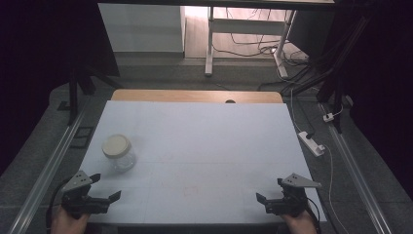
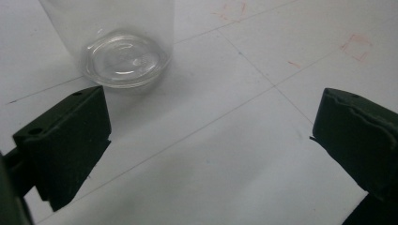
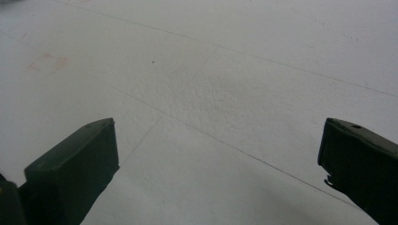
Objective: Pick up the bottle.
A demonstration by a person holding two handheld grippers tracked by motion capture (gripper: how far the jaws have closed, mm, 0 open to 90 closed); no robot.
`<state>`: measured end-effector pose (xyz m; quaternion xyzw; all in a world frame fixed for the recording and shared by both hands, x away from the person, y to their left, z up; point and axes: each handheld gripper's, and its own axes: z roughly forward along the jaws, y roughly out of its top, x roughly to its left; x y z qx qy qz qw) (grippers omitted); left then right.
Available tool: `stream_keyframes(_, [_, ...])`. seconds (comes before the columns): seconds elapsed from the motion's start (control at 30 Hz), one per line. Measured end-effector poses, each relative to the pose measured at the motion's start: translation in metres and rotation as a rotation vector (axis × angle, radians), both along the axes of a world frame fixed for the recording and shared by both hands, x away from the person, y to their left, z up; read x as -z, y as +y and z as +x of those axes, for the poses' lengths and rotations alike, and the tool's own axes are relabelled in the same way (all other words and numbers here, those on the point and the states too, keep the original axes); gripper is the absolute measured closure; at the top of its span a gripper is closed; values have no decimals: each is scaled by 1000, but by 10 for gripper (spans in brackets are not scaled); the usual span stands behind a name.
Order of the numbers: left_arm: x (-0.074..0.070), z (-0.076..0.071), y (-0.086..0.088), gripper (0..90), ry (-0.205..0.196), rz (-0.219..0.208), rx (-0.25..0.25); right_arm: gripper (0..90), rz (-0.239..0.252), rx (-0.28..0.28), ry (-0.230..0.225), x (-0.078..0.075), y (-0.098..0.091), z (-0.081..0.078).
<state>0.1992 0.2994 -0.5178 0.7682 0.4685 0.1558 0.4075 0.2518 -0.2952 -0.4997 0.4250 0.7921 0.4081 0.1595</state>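
A clear jar (image 1: 118,152) with a cream lid stands upright on the left part of the white table (image 1: 204,146). My left gripper (image 1: 105,187) rests at the table's front left corner, just short of the jar, jaws wide apart with nothing between them. The jar's glass base (image 2: 124,58) sits a little ahead of that gripper (image 2: 211,129), toward its left jaw. At the front right corner my right gripper (image 1: 269,190) is open over bare table, and its view (image 3: 218,150) has only the white surface between the jaws.
A wooden strip (image 1: 195,96) borders the table's far edge. Metal rails (image 1: 53,161) run along both sides. On the floor at right lie a white power strip (image 1: 311,143) and cables. A white desk frame (image 1: 243,34) stands beyond.
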Motion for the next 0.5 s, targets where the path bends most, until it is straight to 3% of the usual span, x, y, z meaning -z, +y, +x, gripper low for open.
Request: stream_keyframes(0.5, [5, 20, 4, 0, -46, -2, -72, 0, -9, -3, 1, 0, 1, 0])
